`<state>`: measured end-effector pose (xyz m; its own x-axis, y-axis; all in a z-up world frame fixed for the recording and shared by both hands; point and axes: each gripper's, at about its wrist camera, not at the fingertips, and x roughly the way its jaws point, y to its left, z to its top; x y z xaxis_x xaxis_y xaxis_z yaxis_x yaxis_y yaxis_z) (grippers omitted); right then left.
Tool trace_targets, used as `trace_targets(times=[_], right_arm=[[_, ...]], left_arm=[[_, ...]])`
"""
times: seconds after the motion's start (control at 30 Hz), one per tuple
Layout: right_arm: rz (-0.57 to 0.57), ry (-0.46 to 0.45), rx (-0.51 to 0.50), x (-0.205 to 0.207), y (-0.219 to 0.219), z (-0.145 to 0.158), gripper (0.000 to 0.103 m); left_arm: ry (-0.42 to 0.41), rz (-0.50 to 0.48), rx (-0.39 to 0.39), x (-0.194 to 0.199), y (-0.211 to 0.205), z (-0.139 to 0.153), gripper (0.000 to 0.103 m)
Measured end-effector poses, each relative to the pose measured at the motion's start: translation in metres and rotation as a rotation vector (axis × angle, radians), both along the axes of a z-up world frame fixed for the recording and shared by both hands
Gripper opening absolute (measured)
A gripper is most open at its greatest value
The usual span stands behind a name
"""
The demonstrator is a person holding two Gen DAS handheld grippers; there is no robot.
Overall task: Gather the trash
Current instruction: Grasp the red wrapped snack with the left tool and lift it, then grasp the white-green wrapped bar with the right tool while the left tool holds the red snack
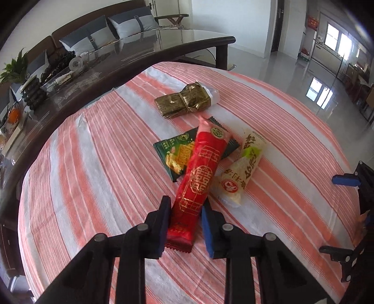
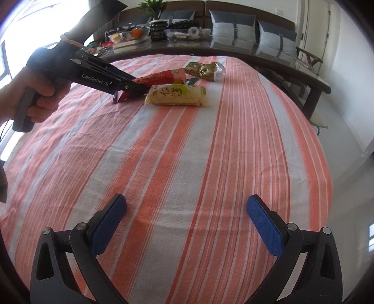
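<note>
Left gripper (image 1: 184, 224) reaches low and forward across the striped tablecloth (image 1: 93, 163), its two fingers set on either side of the near end of the red wrapper (image 1: 198, 182). Whether the blue pads (image 1: 208, 231) actually press the wrapper or just flank it I cannot tell, since a thin gap shows on the right side. From the right wrist view the same tool slants down from the upper left, held in a bare hand (image 2: 44, 93) wrapped round its dark handle, with its tips at the red wrapper's near end, which looks tilted up off the cloth.

Right gripper (image 2: 187, 224) hangs over bare cloth well apart from the litter, fingers spread wide with nothing between them.

Counting the trash on the table, I see four pieces. One is the red wrapper, lying over one green packet (image 1: 177, 154). One pale, cream-coloured packet (image 1: 240, 170) with dark lettering and a green patch sits just beside the red one on its right, touching it or nearly so. One gold foil bundle (image 1: 184, 100) lies farther back, apart from the other three, with a scrap of clear plastic at its right end.

Behind the cloth runs a dark glass-topped table (image 1: 163, 44) carrying bowls and clutter, and beyond it a sofa with grey and white cushions (image 1: 133, 21)
</note>
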<state>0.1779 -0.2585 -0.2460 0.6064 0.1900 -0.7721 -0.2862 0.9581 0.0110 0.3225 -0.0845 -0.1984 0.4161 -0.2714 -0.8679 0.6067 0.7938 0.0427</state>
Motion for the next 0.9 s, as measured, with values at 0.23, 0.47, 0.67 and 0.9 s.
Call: trace_targets(times=[0.23,0.47,0.67,0.9], right_arm=[[0.0,0.0,0.0,0.0,0.0,0.0,0.103],[0.0,-0.001,0.0,0.0,0.0,0.0,0.103],[-0.001,-0.007,0.009,-0.001,-0.002,0.0,0.103],[-0.008,-0.005,0.022,-0.002,-0.005,0.0,0.103]], left_arm=[[0.016,0.314,-0.169,-0.069,0.059,0.02,0.021],[-0.045,0.537,-0.213,-0.103,0.089,0.011,0.025],[-0.114,0.498,-0.187,-0.094,0.084,-0.007,0.069],[-0.104,0.476,-0.126,-0.089,0.085,-0.024,0.07]])
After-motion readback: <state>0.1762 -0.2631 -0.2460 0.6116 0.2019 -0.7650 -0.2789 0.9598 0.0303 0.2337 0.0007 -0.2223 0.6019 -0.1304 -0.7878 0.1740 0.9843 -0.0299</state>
